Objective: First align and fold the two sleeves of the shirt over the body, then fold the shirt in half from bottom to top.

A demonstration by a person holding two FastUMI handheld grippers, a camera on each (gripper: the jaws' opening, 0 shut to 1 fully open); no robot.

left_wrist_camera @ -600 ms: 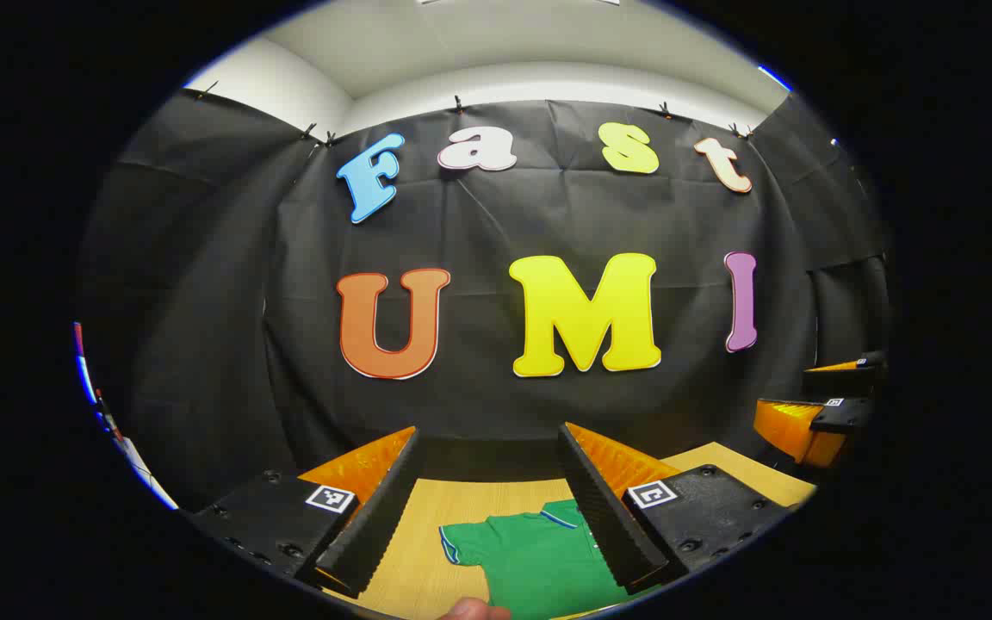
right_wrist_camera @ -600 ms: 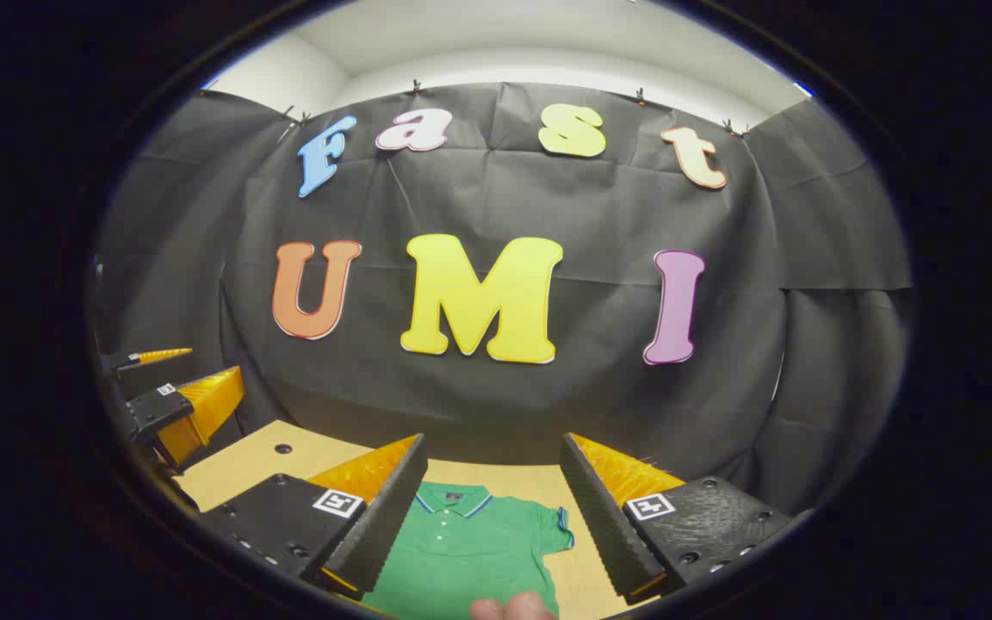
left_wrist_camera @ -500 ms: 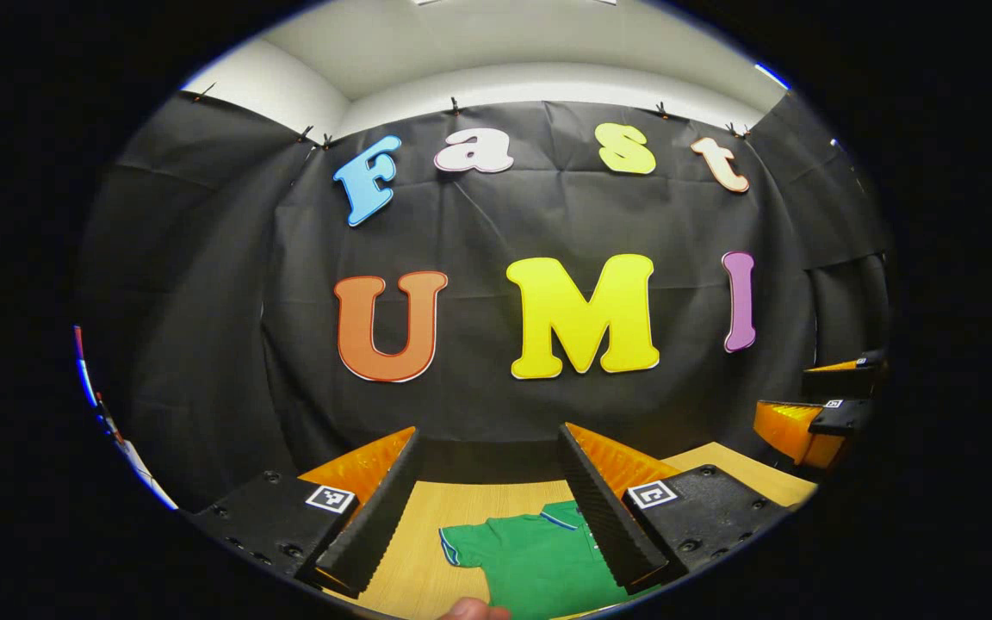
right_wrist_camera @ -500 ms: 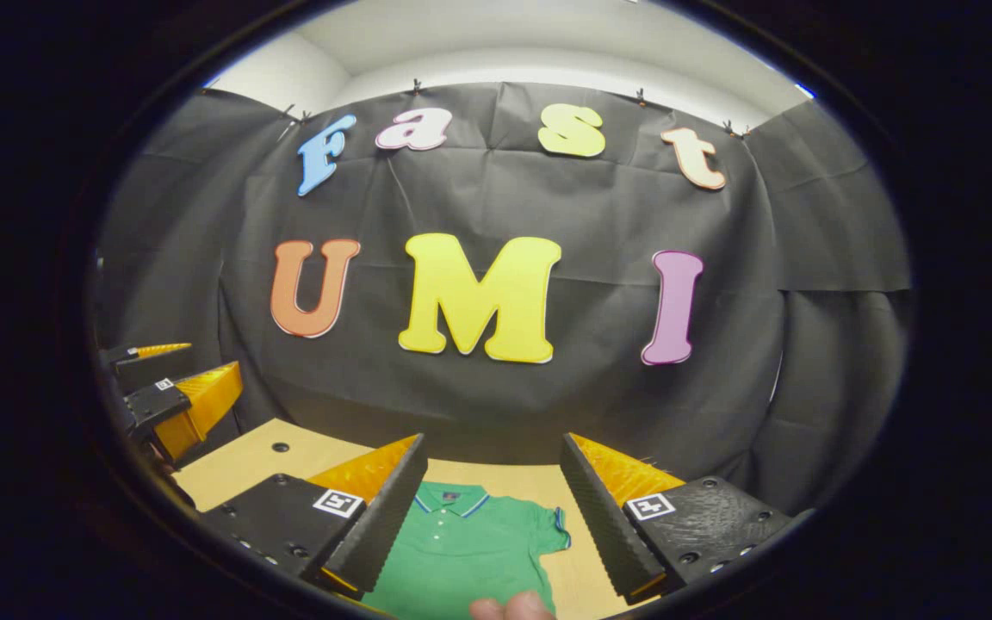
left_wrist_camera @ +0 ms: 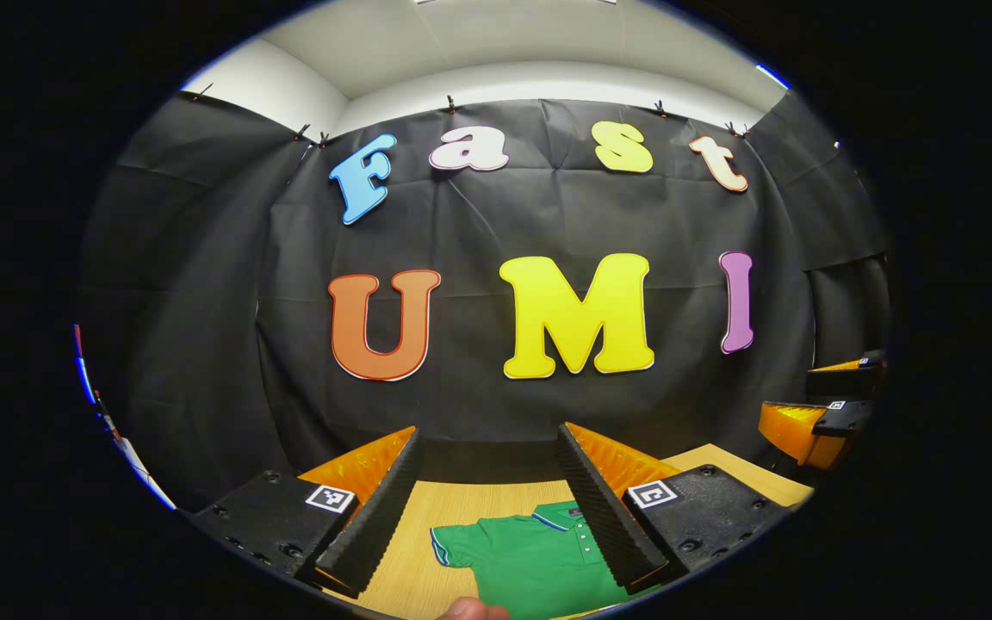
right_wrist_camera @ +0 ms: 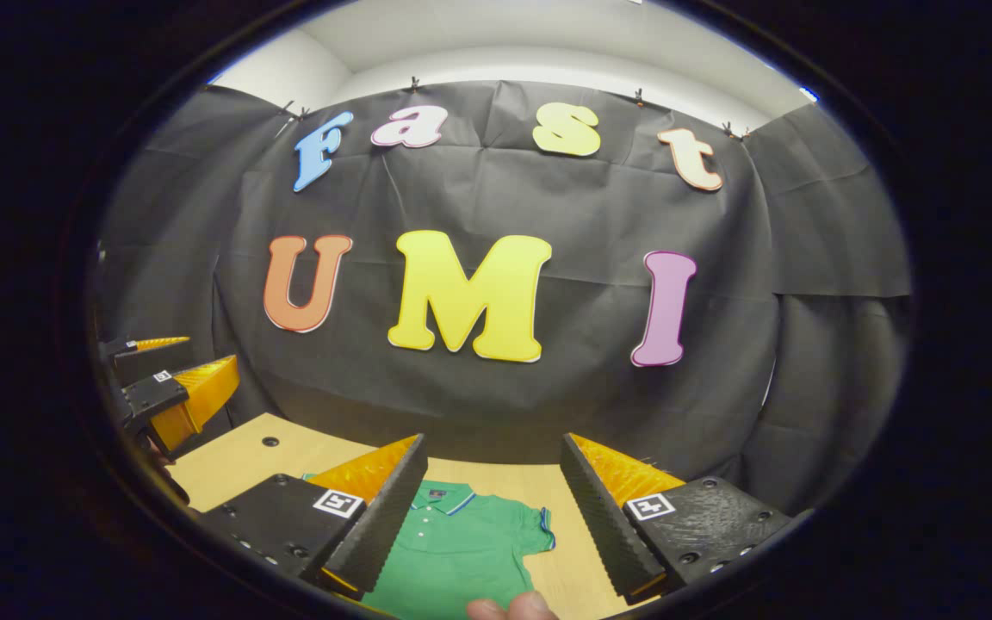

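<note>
- The table point(right_wrist_camera: 229, 461), a light wood top, runs up to the black cloth wall at its far edge; a small hole sits near its far left corner in the right gripper view.
- The shirt point(right_wrist_camera: 461, 551), a green polo, lies flat and face up on the table, collar toward the far edge, both sleeves spread out to the sides; nothing is folded yet, so the task stands at its very start.
- Left gripper point(left_wrist_camera: 487, 508): jaws wide apart, holding nothing, raised above the shirt's left sleeve point(left_wrist_camera: 453, 544) and near side.
- Right gripper point(right_wrist_camera: 492, 512): jaws likewise spread and empty, raised over the shirt's right half, with the right sleeve point(right_wrist_camera: 535, 538) between its fingers in its own view.
- A fingertip point(right_wrist_camera: 513, 608) of the holding hand shows at the bottom of the right gripper view.
- Step in hand, as I judge it: come down on the sleeves. Take each at its outer cuff, pinch both cloth layers, lift only a little, and carry it inward so the fold runs straight along the body's side. Match the two sleeves before letting go, and avoid dragging the body off square.
</note>
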